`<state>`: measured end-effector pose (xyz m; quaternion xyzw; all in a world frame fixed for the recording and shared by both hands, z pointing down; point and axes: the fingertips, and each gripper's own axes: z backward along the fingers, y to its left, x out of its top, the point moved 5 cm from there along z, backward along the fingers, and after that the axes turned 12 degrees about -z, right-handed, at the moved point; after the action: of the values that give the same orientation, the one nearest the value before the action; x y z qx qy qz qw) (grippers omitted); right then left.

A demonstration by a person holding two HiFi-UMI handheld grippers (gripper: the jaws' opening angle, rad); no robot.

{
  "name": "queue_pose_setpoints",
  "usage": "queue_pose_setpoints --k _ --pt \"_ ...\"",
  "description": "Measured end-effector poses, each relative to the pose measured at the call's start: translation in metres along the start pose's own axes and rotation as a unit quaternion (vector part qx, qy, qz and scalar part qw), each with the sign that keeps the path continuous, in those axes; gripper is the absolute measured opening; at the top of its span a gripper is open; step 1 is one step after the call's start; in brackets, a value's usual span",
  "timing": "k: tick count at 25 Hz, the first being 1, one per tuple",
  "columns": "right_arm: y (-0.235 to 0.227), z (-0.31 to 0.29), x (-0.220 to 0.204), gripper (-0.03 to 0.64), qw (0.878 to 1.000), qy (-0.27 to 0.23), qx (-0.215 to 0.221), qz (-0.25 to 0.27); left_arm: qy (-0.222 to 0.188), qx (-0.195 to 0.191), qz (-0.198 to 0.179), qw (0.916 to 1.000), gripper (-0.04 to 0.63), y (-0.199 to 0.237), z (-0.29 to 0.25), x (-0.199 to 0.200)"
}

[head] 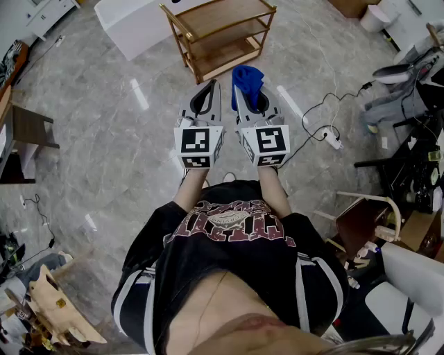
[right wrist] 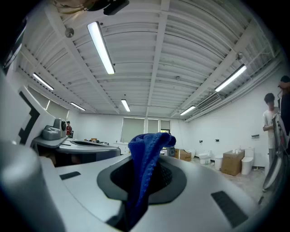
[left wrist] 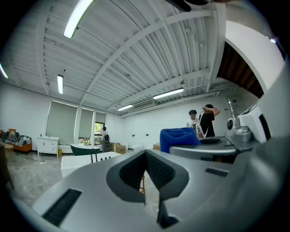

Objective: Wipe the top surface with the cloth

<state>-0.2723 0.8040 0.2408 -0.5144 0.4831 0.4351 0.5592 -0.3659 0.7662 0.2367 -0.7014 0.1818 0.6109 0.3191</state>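
In the head view both grippers are held side by side at waist height, pointing at a wooden shelf unit (head: pixel 223 19) that stands on the floor ahead. A blue cloth (head: pixel 248 78) sticks up out of my right gripper (head: pixel 250 97), which is shut on it. The right gripper view shows the cloth (right wrist: pixel 146 156) pinched between the jaws of the right gripper (right wrist: pixel 145 174) and drooping forward. My left gripper (head: pixel 208 89) is shut with nothing in it; its jaws meet in the left gripper view (left wrist: pixel 146 156). The cloth (left wrist: pixel 179 137) also shows there, to the right.
A white box (head: pixel 128 24) stands left of the shelf unit. A power strip (head: pixel 334 142) with cables lies on the marble floor at the right, near dark equipment (head: pixel 416 97). A brown stool (head: pixel 28 132) is at the left. Two people (left wrist: pixel 206 120) stand far off.
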Motion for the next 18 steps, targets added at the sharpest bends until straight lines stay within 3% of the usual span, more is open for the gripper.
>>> queue_pose_setpoints --k 18 --pt "-0.034 -0.024 -0.003 0.057 1.0 0.0 -0.009 -0.006 0.005 -0.011 0.003 0.9999 0.046 -0.001 -0.045 -0.009"
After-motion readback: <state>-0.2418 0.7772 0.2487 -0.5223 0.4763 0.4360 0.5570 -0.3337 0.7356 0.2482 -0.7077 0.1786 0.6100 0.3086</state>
